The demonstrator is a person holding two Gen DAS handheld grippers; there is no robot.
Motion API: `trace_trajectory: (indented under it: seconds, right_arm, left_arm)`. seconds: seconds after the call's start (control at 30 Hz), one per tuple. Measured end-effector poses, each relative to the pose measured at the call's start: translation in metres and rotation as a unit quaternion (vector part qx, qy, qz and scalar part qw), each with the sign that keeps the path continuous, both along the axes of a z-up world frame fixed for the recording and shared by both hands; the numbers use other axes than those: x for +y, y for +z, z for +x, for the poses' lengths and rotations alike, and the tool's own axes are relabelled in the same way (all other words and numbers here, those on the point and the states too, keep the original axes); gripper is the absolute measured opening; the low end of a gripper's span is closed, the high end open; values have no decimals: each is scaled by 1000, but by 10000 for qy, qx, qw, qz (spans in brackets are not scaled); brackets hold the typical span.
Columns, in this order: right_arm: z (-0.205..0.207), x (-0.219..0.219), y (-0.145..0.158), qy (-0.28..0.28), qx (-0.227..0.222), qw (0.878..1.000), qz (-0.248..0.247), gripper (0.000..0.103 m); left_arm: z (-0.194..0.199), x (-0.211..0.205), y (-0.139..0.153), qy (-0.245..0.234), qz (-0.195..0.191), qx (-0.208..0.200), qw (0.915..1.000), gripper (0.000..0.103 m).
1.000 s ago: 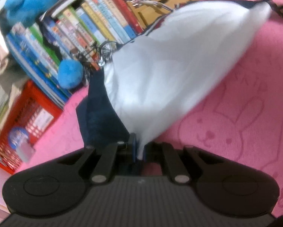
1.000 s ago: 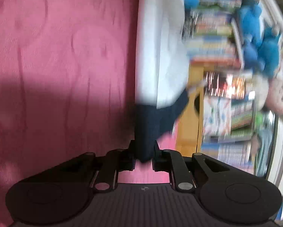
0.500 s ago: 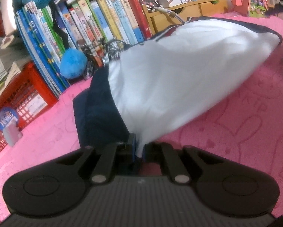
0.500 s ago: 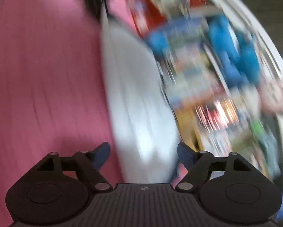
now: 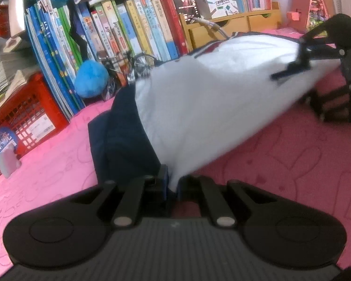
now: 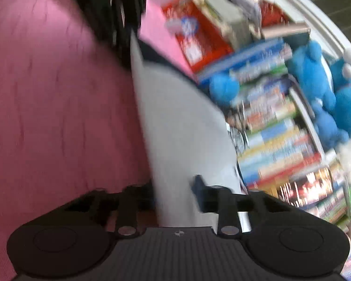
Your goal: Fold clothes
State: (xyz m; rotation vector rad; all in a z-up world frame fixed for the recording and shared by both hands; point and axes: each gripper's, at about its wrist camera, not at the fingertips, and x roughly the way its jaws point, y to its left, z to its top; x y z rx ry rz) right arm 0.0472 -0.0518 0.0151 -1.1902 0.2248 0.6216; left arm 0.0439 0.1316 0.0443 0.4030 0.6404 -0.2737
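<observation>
Left gripper [image 5: 173, 183], jaws pinched shut on one corner of the shirt [image 5: 210, 107], where the white body meets the navy sleeve [image 5: 121, 138]. The shirt hangs as a taut sheet above the pink mat [image 5: 292, 164], running from this corner toward the far one.

Right gripper [image 6: 175, 187], jaws parted, white cloth passing between them; the pad right of the cloth stands clear of it, and the left pad is hidden behind the fabric, so any contact cannot be judged. In the left view the right gripper [image 5: 292, 68] sits at the shirt's far corner, fingers spread across the cloth. The right view is heavily blurred.

Landmark: the shirt. Behind it stand the books [image 5: 128, 32] and a wooden drawer unit [image 5: 234, 25]; just beside its navy sleeve, on the book side, are a blue pompom [image 5: 91, 79] and a small model bicycle [image 5: 126, 70]; farther out on that side is a red crate [image 5: 23, 112].

Risks, as judged:
- With the right jaws apart, the far corner is probably unsupported. It may sag and collapse onto the mat, spoiling the fold line.
- A regrasp on blurred, moving cloth may catch one layer only, or too little fabric.
- Tension from the left grip alone may drag the shirt sideways and skew the edges.
- The sleeve hangs near the bicycle and could snag on it.
</observation>
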Motion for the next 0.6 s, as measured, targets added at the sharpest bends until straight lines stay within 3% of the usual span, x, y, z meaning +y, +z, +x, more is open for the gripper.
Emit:
trace_trajectory:
  seconds: [0.1, 0.2, 0.3, 0.4, 0.5, 0.6]
  right_arm:
    - [3, -38, -16, -285, -254, 9976, -574, 12]
    - [24, -69, -21, -836, -209, 9936, -725, 9]
    - [30, -86, -22, -1149, -113, 9918, -540, 8]
    - [31, -87, -24, -1124, -150, 9925, -464, 8]
    - [36, -88, -25, -1122, -104, 9931, -314, 8]
    - [28, -92, -25, -1147, -70, 9932, -178, 8]
  left_arm:
    - [-1, 1, -1, -29, -23, -61, 10000, 7]
    - [-2, 0, -2, -45, 3, -93, 9999, 7]
    - [-13, 0, -4, -99, 626, -212, 9978, 17]
    - [-23, 0, -6, -153, 1253, -332, 9914, 22]
    - [-32, 25, -9, 297, 1547, -183, 9874, 25]
    - [-42, 44, -8, 1008, 2021, -158, 9740, 22]
